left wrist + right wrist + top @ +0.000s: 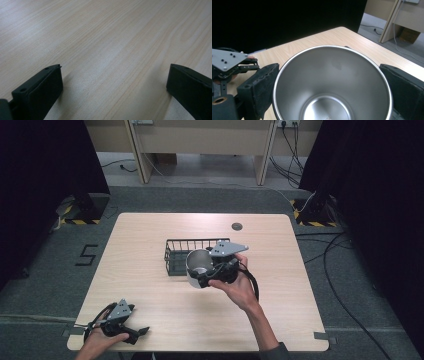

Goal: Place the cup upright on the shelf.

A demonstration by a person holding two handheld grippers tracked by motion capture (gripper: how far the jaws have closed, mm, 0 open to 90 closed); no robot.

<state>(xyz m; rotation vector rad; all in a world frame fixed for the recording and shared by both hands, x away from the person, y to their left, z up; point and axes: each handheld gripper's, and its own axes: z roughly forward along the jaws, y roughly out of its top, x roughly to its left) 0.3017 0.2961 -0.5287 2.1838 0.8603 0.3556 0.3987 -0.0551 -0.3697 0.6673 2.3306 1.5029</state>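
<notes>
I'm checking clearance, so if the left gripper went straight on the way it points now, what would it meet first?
Likely just bare table: the left gripper is open and low over the wood, with nothing between or ahead of its fingers.

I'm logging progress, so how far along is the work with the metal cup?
Done: the right gripper has its jaws clamped around the metal cup. In hand: the cup sits beside the wire basket. Left: its destination isn't evident. The left gripper rests open.

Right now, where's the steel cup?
In the high view, the steel cup sits mid-table in the right gripper, at the front right corner of the wire basket.
</notes>
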